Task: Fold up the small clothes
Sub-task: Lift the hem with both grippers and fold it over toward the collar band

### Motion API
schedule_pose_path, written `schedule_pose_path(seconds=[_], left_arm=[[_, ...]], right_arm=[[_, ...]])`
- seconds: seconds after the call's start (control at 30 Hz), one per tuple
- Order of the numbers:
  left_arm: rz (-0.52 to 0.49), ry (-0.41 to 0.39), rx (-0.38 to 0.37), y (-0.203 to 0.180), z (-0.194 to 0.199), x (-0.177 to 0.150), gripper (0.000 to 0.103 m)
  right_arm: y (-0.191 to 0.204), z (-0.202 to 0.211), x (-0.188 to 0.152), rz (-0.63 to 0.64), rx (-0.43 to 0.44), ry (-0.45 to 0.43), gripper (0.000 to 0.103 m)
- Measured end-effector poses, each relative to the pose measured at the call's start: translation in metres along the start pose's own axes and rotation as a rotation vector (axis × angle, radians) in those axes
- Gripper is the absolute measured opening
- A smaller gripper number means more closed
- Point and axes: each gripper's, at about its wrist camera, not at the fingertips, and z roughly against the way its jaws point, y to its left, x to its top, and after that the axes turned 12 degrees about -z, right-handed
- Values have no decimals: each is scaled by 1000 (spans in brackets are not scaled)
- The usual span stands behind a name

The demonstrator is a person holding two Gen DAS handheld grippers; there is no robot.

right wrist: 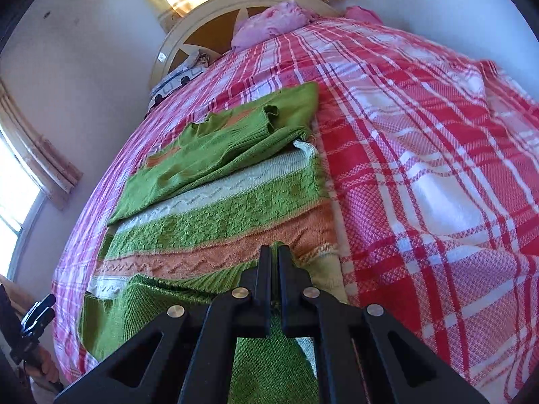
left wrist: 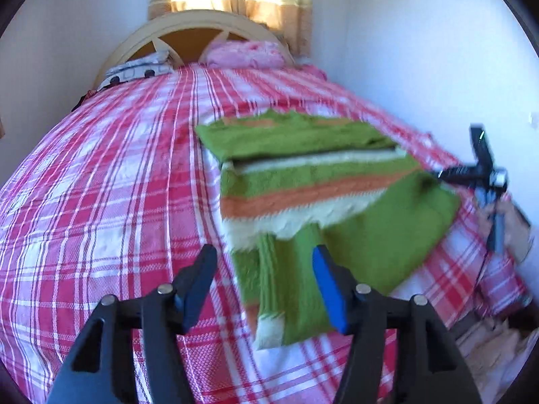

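Note:
A green, orange and white striped knit sweater (left wrist: 303, 175) lies partly folded on the bed, also in the right wrist view as the sweater (right wrist: 219, 215). My left gripper (left wrist: 264, 269) hovers open above the sweater's near green sleeve (left wrist: 293, 296), and its pads are off the cloth. My right gripper (right wrist: 274, 259) is shut on a green ribbed sleeve (right wrist: 161, 299) that lies over the sweater's lower edge, with cloth running between the jaws. In the left wrist view the right gripper (left wrist: 441, 175) sits at the sweater's right side. The left gripper (right wrist: 37, 313) shows at the lower left of the right wrist view.
A red, pink and white plaid cover (left wrist: 101, 185) spreads over the whole bed. A pink pillow (left wrist: 242, 54) and a patterned pillow (left wrist: 134, 70) rest against the cream headboard (left wrist: 202, 20). A white wall (left wrist: 421, 50) runs close along the bed's right side. Curtained windows glow behind.

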Motion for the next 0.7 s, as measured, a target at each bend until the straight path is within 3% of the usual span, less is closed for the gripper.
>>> schedule_pose_path(seconds=[0.07,0.23,0.37,0.4,0.5,0.6,0.7], left_arm=[[25,32,-18,1,-16,-3,61],[74,23,-74,-7,-36,-10,56],[37,54,-69,-18,-53,-10,27],[35,57,-60,-18,-56,-10,25],[75,45,-82,-12,-55,-11,21],[99,43,-106,-9,-50,-15,20],[101,46,-111,-10,-49,-18,27]], right_arm=[[2,2,-2,21,-9,-9,3],[10,6,-8,82,-42,-28,3],[18,8,-13,138,-73,-45,3],[20,8,-14,151,-80,-48,3],[24,10,-14,164,-72,-55,4],[21,23,-10,127,0,-64,5],[14,46,-6,89,42,-128,7]])
